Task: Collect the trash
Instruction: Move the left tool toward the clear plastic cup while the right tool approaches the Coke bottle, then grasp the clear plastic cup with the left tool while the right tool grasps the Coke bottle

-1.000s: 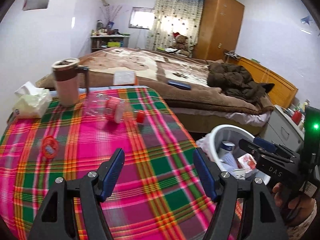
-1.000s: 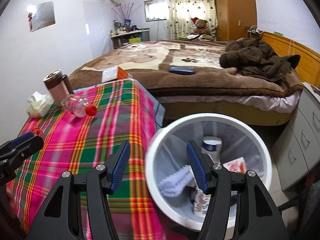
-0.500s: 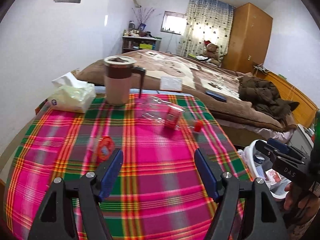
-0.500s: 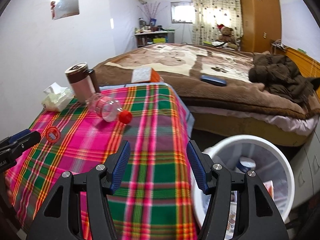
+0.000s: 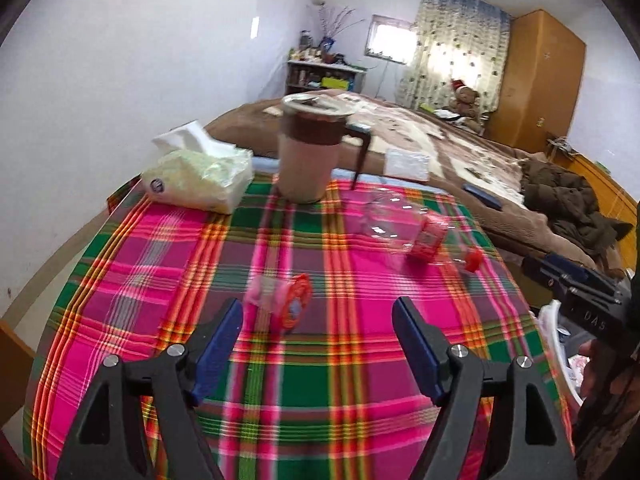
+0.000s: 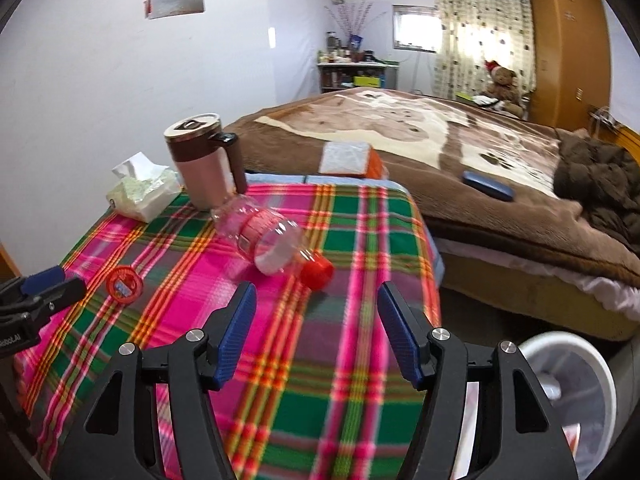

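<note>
Left hand-held gripper [image 5: 318, 344]: I see its blue pads standing wide, nothing between them; the jaws have just been opening. It hangs over the near part of the desk.
Right hand-held gripper [image 6: 316, 330]: also wide and empty, jaws just opened further. It points at the desk's right side, with the bottle's cap just beyond the fingertips.
Desk [image 5: 360, 400]: covered by a pink, green and orange plaid cloth.
Small cup [image 5: 286, 300]: clear, with a red printed foil lid, lying on its side just ahead of my left pad [image 5: 218, 344]. Blurred in the left view; in the right view it sits near the desk's left edge.
Bottle [image 6: 266, 238]: clear plastic, pink label, red cap; on its side in mid-desk, cap toward the right gripper, base near the mug.
Mug [image 6: 206, 160]: pink and brown travel mug with lid and dark handle, upright at the far edge.
Tissue pack [image 5: 198, 174]: pale green, a sheet sticking up, left of the mug.
Trash bin [image 6: 568, 384]: white, round, on the floor to the right of the desk. Contents unclear from here.
Bed [image 6: 440, 140]: brown blanket, behind the desk; a dark jacket [image 6: 600, 180] lies on it.
</note>
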{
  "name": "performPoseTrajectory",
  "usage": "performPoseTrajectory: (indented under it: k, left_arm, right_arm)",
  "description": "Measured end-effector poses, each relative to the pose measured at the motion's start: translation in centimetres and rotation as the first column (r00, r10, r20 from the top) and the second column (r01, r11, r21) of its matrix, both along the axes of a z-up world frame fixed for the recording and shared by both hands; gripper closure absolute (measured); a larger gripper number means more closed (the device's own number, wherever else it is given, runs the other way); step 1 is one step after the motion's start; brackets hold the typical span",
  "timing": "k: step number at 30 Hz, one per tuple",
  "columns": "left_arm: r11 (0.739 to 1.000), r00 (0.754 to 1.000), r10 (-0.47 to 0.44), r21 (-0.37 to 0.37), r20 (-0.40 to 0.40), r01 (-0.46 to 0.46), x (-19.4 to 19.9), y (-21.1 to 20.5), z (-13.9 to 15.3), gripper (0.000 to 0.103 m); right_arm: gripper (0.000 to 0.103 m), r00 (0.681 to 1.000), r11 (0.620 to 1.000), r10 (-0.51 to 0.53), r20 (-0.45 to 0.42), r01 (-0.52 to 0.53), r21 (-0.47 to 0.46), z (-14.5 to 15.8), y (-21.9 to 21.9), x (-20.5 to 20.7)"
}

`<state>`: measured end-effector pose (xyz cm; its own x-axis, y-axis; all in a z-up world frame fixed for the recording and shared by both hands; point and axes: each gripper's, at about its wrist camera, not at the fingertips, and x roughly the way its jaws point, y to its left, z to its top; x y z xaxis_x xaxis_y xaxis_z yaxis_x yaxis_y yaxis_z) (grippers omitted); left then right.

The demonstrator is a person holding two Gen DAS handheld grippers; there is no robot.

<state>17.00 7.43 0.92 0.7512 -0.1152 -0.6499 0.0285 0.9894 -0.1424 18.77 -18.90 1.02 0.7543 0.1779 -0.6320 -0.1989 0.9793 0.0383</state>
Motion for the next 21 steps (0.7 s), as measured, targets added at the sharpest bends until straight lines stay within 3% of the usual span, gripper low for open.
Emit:
performPoseTrajectory:
  k: [9,21]
  left_arm:
    - [0.997,0.995,0.07,-0.03,-0.075,-0.073,2.8,2.3,-2.4,0.022]
    - [0.997,0.987,0.075,-0.016,-0.145,-0.078,5.9,2.4,-5.1,0.021]
  right_arm:
    - [0.036,0.99,0.99,0.138,-0.024,-0.139,-0.007,-0.4,2.6,4.6]
    - [0.034,0.954,0.97,0.241,-0.178,-0.235,0.057,-2.4,4.0,10.3]
